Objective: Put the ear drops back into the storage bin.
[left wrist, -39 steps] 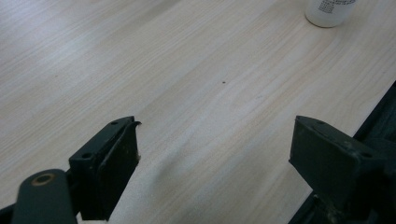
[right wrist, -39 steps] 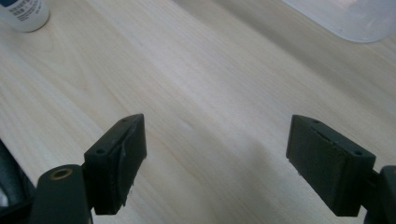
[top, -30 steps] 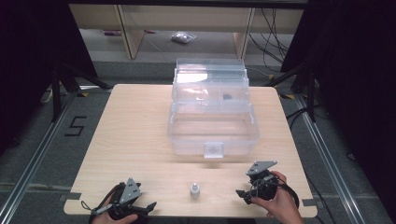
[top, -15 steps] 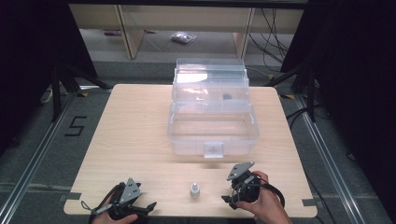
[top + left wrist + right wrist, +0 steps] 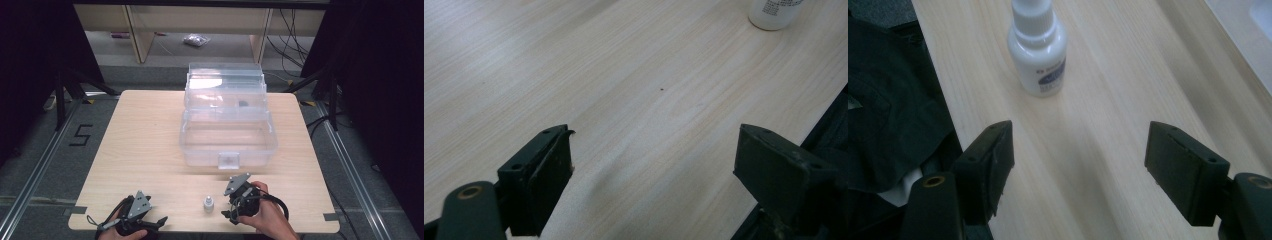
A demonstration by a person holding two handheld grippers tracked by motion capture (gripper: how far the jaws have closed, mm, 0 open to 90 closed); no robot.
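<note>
A clear plastic lidded storage box [image 5: 227, 125] fills the centre of the pale wooden table [image 5: 135, 150]. Lower centre stands the small white spray bottle [image 5: 208, 203]; the right gripper [image 5: 231, 207] has slid leftward beside it, jaws apart, just narrowing, nothing between, likely lining up a grasp. Lower left, the left gripper [image 5: 157, 222] gapes, unmoved.

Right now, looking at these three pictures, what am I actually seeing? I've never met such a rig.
No machine arm here: a person sits at a wooden table and holds a hand tool with two black fingers in each hand. The high view looks down from above: the left gripper is at the bottom left, the right gripper at the bottom right. The other two pictures come from small cameras riding on those tools, looking out along their fingers. On the table stand a small white bottle near the front edge and a clear plastic box with its lid up farther back. Nothing is held: both tools are open, and the right one, whose fingers have just been closing a little, points at the bottle.
</note>
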